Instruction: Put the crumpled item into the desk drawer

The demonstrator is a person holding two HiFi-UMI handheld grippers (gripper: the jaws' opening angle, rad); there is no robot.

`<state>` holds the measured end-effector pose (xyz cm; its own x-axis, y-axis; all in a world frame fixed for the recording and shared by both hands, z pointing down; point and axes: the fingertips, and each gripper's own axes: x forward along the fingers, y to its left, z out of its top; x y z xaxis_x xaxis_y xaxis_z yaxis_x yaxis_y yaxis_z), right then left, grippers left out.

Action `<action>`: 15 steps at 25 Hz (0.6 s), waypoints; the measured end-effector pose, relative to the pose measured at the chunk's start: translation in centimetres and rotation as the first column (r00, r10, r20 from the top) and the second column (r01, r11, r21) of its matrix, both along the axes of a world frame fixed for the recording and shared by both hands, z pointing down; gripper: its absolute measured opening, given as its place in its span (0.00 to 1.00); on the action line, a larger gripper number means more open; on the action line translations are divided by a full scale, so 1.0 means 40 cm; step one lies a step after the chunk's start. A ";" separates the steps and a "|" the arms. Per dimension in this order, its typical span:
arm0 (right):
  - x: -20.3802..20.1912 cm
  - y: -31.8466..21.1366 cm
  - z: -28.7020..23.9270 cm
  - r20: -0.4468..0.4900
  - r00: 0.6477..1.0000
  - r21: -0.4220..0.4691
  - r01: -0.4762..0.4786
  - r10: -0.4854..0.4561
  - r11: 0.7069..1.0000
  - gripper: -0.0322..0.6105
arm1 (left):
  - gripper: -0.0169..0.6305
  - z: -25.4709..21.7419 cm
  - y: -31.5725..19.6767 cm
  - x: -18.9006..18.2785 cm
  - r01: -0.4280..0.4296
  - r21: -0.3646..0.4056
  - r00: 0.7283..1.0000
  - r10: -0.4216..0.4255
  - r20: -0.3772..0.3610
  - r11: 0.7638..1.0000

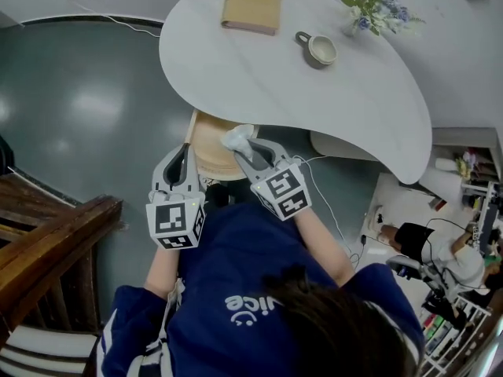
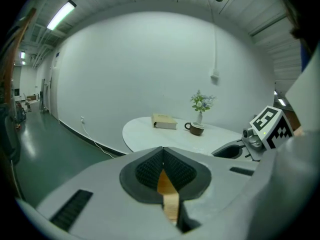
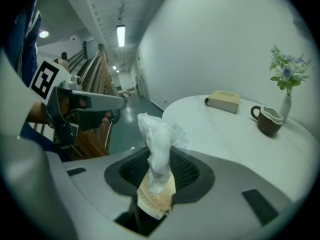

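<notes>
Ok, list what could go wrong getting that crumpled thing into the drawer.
The right gripper pinches only the lower end of the crumpled item, most of it standing free, so it may slip out early. The open drawer sits partly under the table edge, so a drop could miss it and reach the floor.

The wad (image 3: 159, 144) is thin, wrinkled, translucent plastic film with a slight sheen. The drawer (image 1: 211, 144) is pale bare wood. The counter (image 1: 259, 85) is smooth matt white, and the floor (image 1: 78, 108) is glossy. The right claw (image 3: 157, 171) is matt grey plastic with ribbed black pads (image 3: 187, 171).
</notes>
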<state>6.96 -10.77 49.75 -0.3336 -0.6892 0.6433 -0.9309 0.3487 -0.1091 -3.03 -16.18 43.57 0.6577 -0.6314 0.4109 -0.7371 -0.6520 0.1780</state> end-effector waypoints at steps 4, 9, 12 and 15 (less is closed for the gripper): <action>-0.019 -0.022 0.037 -0.025 0.996 -0.050 0.083 -0.084 0.995 0.26 | 0.03 -0.003 -0.010 -0.014 0.052 -0.003 0.999 -0.052 0.010 0.999; -0.049 -0.047 0.100 -0.055 0.978 -0.111 0.192 -0.199 0.975 0.27 | 0.03 0.003 0.003 -0.044 0.120 -0.010 0.992 -0.119 0.040 0.993; -0.058 -0.056 0.142 -0.110 0.951 -0.144 0.272 -0.288 0.952 0.27 | 0.03 -0.001 0.010 -0.055 0.149 -0.008 0.987 -0.148 0.060 0.989; -0.074 -0.056 0.184 -0.121 0.928 -0.179 0.329 -0.353 0.927 0.27 | 0.03 -0.007 0.017 -0.073 0.192 -0.007 0.979 -0.191 0.073 0.981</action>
